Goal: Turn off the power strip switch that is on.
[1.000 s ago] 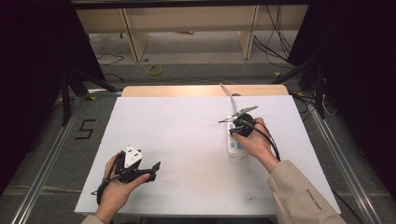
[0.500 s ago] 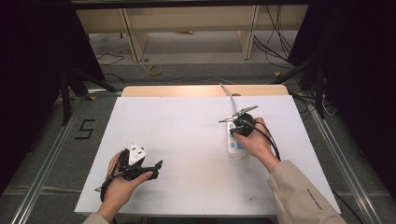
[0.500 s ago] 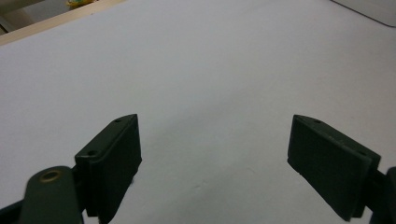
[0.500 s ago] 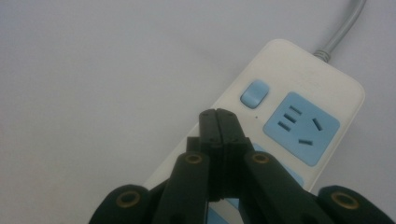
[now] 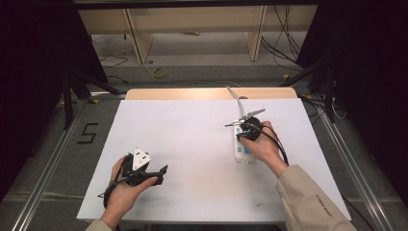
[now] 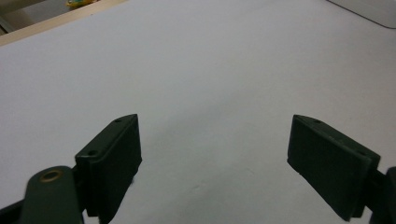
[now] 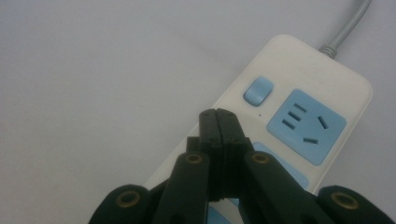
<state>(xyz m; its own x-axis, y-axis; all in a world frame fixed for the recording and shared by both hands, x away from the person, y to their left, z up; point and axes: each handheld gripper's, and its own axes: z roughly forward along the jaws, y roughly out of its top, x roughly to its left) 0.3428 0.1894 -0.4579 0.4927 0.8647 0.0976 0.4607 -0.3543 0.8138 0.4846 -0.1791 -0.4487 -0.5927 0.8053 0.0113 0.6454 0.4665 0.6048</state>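
Observation:
A white power strip (image 5: 242,152) with blue sockets lies on the right half of the white table (image 5: 192,144); its grey cable (image 5: 234,96) runs to the far edge. My right gripper (image 5: 243,131) is shut with nothing between its jaws. In the right gripper view its tips (image 7: 219,116) hover over the strip (image 7: 308,79), just short of the blue switch (image 7: 258,90) and beside a blue socket (image 7: 306,126). My left gripper (image 5: 156,173) is low at the near left, pointing right. It is open (image 6: 215,123) over bare table. A white block (image 5: 140,158) sits on top of it.
A corner of the power strip (image 6: 369,9) shows far off in the left gripper view. The table's wooden far edge (image 5: 207,93) borders floor with loose cables (image 5: 159,72) and shelf legs. Metal rails (image 5: 48,163) run along both sides of the table.
My left gripper has shifted slightly to the right over the table. The right gripper stays put over the power strip.

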